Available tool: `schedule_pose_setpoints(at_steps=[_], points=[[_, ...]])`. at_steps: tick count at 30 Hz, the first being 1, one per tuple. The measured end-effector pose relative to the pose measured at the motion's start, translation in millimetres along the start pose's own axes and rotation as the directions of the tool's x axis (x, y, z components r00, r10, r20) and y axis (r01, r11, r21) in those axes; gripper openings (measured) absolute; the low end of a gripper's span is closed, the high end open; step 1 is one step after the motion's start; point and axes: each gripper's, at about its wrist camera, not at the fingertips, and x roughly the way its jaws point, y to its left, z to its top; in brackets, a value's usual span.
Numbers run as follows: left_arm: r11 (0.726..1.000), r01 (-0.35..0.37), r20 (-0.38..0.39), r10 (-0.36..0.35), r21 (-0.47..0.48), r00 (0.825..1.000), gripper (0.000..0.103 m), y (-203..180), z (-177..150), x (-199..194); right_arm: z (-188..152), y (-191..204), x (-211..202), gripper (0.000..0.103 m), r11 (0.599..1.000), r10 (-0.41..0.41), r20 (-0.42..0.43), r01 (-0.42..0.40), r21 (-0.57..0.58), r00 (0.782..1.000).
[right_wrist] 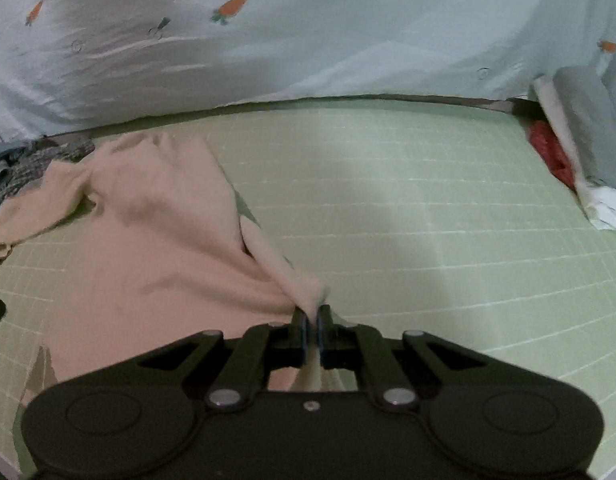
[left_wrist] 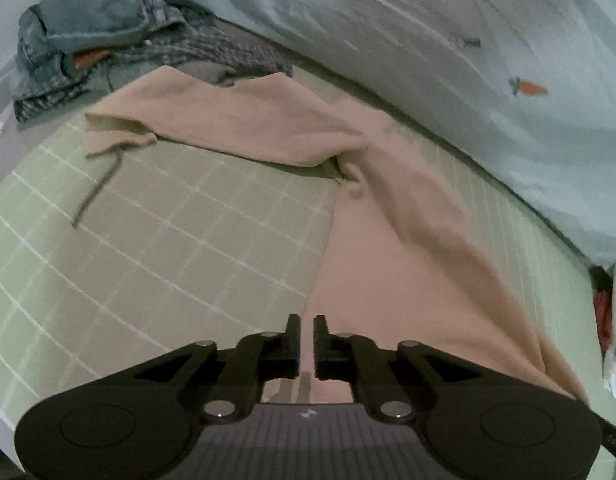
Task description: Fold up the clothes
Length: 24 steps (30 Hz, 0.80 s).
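Note:
A beige garment (left_wrist: 408,264) lies spread on the green grid mat (left_wrist: 160,240), one sleeve reaching left and a dark drawstring trailing from it. My left gripper (left_wrist: 307,332) sits low at the garment's near edge. Its jaws are almost together, and the cloth edge runs into the narrow slit between them. In the right wrist view the same garment (right_wrist: 148,240) fills the left half. My right gripper (right_wrist: 313,320) is shut on a bunched fold of it, which is lifted off the mat and pulled into a ridge toward me.
A heap of denim and checked clothes (left_wrist: 96,40) lies at the mat's far left. A pale sheet with carrot prints (right_wrist: 308,32) hangs along the back. Folded grey and white items and something red (right_wrist: 548,152) lie at the right edge. The mat's right half (right_wrist: 448,220) is bare.

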Motion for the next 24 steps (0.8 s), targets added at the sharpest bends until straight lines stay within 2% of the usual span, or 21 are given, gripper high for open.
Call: schedule_pose_setpoints(at_steps=[2, 3, 4, 6, 7, 9, 11, 17, 21, 24], points=[[1.0, -0.015, -0.01, 0.016, 0.012, 1.0, 0.021, -8.1, 3.3, 5.2, -8.6, -21.2, -5.8, 0.013, 1.0, -0.007, -0.014, 0.008, 0.011, 1.0], [1.0, -0.019, -0.011, 0.019, 0.02, 1.0, 0.025, -11.5, 0.7, 4.2, -9.8, -24.8, -9.5, 0.023, 1.0, -0.006, 0.004, 0.006, 0.015, 1.0], [0.999, -0.02, -0.012, 0.02, 0.028, 1.0, 0.028, -14.9, 1.1, 5.2, -11.2, -27.6, -14.0, 0.028, 1.0, -0.005, 0.023, 0.004, 0.018, 1.0], [0.999, -0.022, -0.01, 0.023, 0.047, 1.0, 0.044, -23.2, 3.8, 8.0, -11.9, -33.4, -21.0, 0.045, 1.0, -0.01, 0.058, 0.008, 0.028, 0.998], [0.998, -0.024, -0.008, 0.024, 0.059, 1.0, 0.049, -28.0, 6.0, 9.8, -9.9, -36.4, -22.4, 0.048, 0.999, -0.021, 0.07, 0.018, 0.039, 0.997], [0.996, -0.029, 0.003, 0.029, 0.083, 1.0, 0.067, -40.7, 11.2, 15.0, -6.4, -42.1, -23.5, 0.067, 0.997, -0.048, 0.09, 0.043, 0.061, 0.995], [0.995, -0.025, 0.011, 0.024, 0.098, 1.0, 0.075, -53.6, 20.1, 22.6, -4.2, -47.2, -19.2, 0.075, 0.994, -0.082, 0.095, 0.075, 0.084, 0.992], [0.99, 0.058, -0.019, -0.056, 0.129, 0.998, 0.08, -96.9, 55.8, 61.2, 12.3, -62.4, 7.7, 0.079, 0.978, -0.142, 0.077, 0.128, 0.166, 0.987], [0.981, 0.116, -0.093, -0.102, 0.158, 0.99, 0.08, -124.9, 80.0, 105.0, 31.6, -63.9, 34.8, 0.079, 0.971, -0.164, 0.059, 0.15, 0.187, 0.985], [0.984, 0.127, -0.142, -0.109, 0.124, 0.984, 0.077, -136.6, 92.7, 136.2, 45.3, -65.6, 57.9, 0.079, 0.97, -0.155, 0.019, 0.149, 0.19, 0.988]])
